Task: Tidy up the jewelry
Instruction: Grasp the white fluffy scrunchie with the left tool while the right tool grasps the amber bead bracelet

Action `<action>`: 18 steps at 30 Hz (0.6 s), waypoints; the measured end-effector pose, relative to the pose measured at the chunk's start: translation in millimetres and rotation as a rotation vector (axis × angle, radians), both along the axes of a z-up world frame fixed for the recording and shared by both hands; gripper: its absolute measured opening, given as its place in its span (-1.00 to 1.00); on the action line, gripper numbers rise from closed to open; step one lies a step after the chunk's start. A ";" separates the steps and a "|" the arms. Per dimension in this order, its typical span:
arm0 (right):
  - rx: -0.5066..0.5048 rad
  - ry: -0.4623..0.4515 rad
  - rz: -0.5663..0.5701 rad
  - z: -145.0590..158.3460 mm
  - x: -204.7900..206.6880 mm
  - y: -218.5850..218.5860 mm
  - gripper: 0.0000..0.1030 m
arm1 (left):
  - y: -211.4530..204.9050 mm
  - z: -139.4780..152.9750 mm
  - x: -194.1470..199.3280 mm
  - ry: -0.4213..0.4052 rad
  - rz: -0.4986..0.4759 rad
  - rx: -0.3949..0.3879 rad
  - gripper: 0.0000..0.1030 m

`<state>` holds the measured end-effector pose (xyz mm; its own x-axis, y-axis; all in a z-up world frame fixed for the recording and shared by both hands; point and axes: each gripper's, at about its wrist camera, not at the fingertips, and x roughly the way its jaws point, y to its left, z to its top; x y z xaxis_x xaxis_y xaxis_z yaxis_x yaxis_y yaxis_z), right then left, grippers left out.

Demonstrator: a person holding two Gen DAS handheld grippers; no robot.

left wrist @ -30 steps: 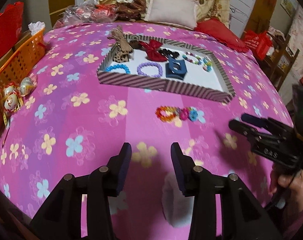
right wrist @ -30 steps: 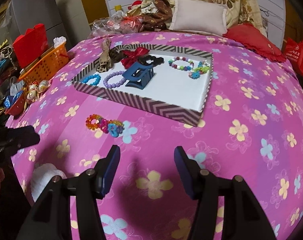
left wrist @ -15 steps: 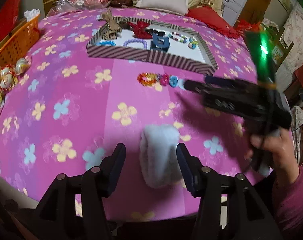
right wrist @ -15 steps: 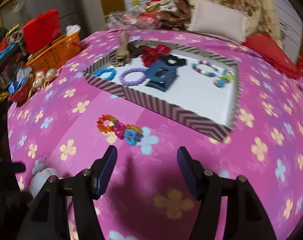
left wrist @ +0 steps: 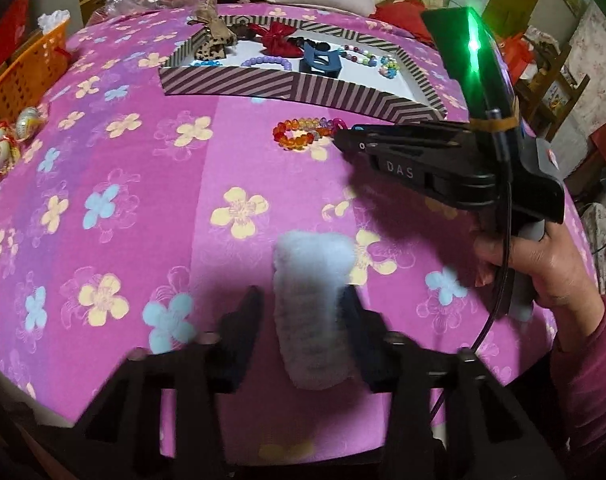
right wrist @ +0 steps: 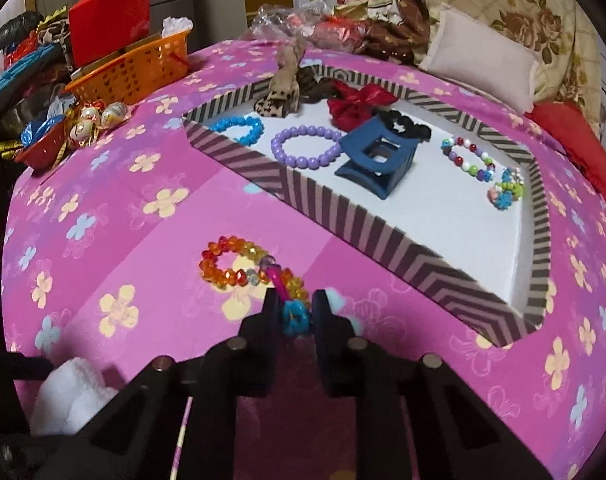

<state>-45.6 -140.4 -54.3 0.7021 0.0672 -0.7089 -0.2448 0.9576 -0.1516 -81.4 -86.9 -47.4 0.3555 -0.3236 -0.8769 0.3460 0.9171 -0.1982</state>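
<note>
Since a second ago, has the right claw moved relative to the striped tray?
Yes. The right claw has advanced toward the striped tray, reaching the multicolored bracelet lying in front of it, and closed on its blue flower bead.

A pink band with a blue flower [right wrist: 294, 316] lies on the bedspread, an orange bead bracelet [right wrist: 229, 263] at its 11 o'clock. Striped tray [right wrist: 343, 216] at 1 o'clock holds bracelets and clips.

My claws over the bed

Tray [right wrist: 403, 256] lies ahead; bracelet [right wrist: 231, 264] before it at my right claw [right wrist: 293, 312]; scrunchie [left wrist: 311, 308] in my left [left wrist: 303, 320].
</note>
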 end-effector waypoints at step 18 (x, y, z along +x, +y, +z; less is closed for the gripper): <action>0.188 -0.092 -0.032 64.4 -27.8 -36.2 -0.77 | 16.1 43.0 31.1 -0.131 0.037 -0.063 -0.80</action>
